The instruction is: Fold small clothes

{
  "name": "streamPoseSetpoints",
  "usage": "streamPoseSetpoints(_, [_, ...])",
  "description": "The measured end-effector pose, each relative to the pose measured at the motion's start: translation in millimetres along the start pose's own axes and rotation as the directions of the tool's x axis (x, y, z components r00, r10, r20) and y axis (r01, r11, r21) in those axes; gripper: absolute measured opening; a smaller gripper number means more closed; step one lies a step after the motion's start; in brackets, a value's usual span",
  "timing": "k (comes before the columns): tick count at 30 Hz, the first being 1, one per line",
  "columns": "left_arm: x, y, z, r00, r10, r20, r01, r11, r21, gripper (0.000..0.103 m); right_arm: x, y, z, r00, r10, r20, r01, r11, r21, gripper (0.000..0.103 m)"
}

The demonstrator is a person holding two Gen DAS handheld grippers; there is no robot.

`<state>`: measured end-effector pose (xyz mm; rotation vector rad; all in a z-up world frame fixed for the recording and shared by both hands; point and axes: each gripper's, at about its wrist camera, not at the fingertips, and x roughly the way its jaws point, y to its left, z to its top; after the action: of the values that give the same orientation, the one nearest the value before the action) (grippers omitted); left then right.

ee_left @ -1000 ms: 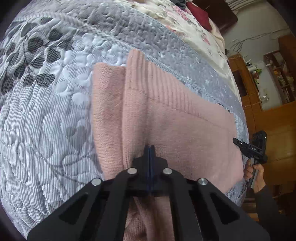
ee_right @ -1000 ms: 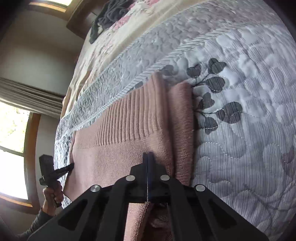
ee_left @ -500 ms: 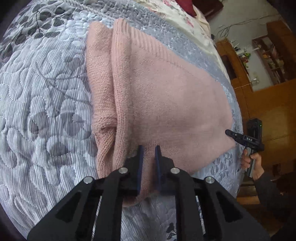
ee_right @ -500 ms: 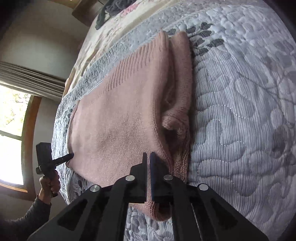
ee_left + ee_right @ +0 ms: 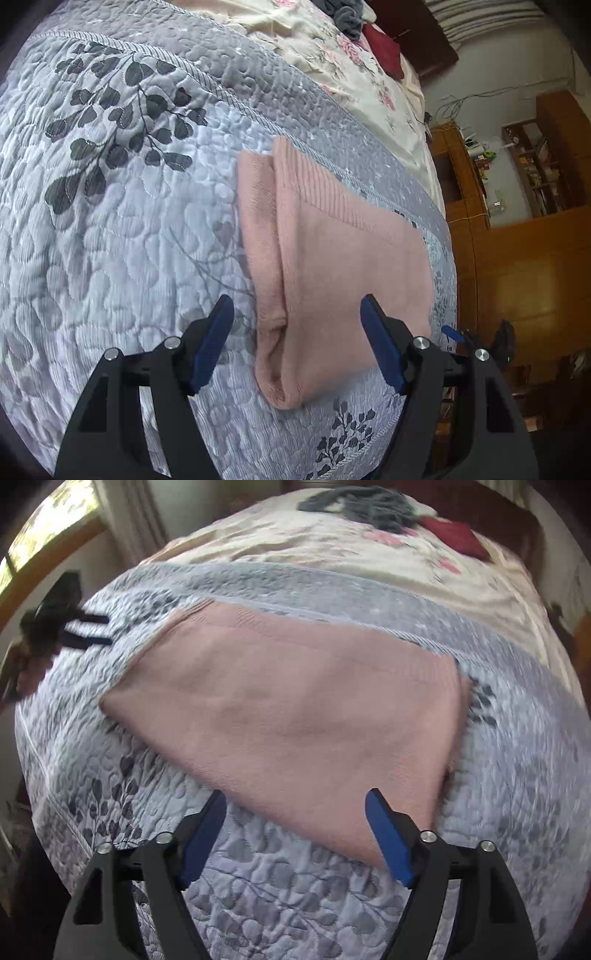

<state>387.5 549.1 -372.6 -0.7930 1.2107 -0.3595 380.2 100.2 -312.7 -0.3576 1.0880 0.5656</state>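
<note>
A pink knitted garment point(image 5: 332, 266) lies folded on the grey quilted bedspread point(image 5: 129, 240), ribbed hem at the far side and a narrower folded layer along its left edge. My left gripper point(image 5: 299, 343) hangs open just above the garment's near end, holding nothing. In the right wrist view the same garment point(image 5: 295, 720) spreads flat, and my right gripper point(image 5: 295, 834) is open over its near edge, also holding nothing. The left gripper point(image 5: 92, 630) shows blurred at the far left. One blue fingertip point(image 5: 451, 331) of the right gripper peeks out at the bed's right edge.
Beyond the quilt point(image 5: 295, 886) lies a cream floral sheet point(image 5: 351, 66) with a dark grey heap of clothes point(image 5: 369, 506) and a red pillow point(image 5: 454, 535). Wooden cabinets point(image 5: 517, 258) stand right of the bed. A window point(image 5: 44, 528) is at the left.
Both grippers were shut on the garment's near edge. They have opened, let it go and drawn back. The garment now lies flat on the quilt.
</note>
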Motion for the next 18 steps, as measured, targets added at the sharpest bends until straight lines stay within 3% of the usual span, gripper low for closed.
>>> streamPoseSetpoints(3, [12, 20, 28, 0.999, -0.015, -0.028, 0.013, 0.997, -0.078, 0.072, 11, 80, 15, 0.998, -0.056, 0.021, 0.059, 0.979, -0.194, 0.081])
streamPoseSetpoints(7, [46, 29, 55, 0.996, -0.049, -0.071, 0.040, 0.992, -0.117, 0.071, 33, 158, 30, 0.998, -0.035, 0.051, 0.049, 0.947, -0.316, 0.081])
streamPoseSetpoints(10, [71, 30, 65, 0.991, -0.070, -0.115, 0.056, 0.991, -0.119, 0.070, 61, 203, 38, 0.992, -0.096, 0.082, 0.121, 0.898, -0.423, 0.080])
streamPoseSetpoints(14, [92, 26, 77, 0.981, -0.133, -0.141, 0.119, 0.988, -0.102, 0.070, 95, 225, 44, 0.990, -0.124, 0.067, 0.141, 0.878, -0.458, 0.078])
streamPoseSetpoints(18, [113, 20, 86, 0.976, -0.143, -0.166, 0.130, 0.988, -0.086, 0.069, 114, 228, 48, 0.988, -0.135, 0.069, 0.152, 0.876, -0.457, 0.078])
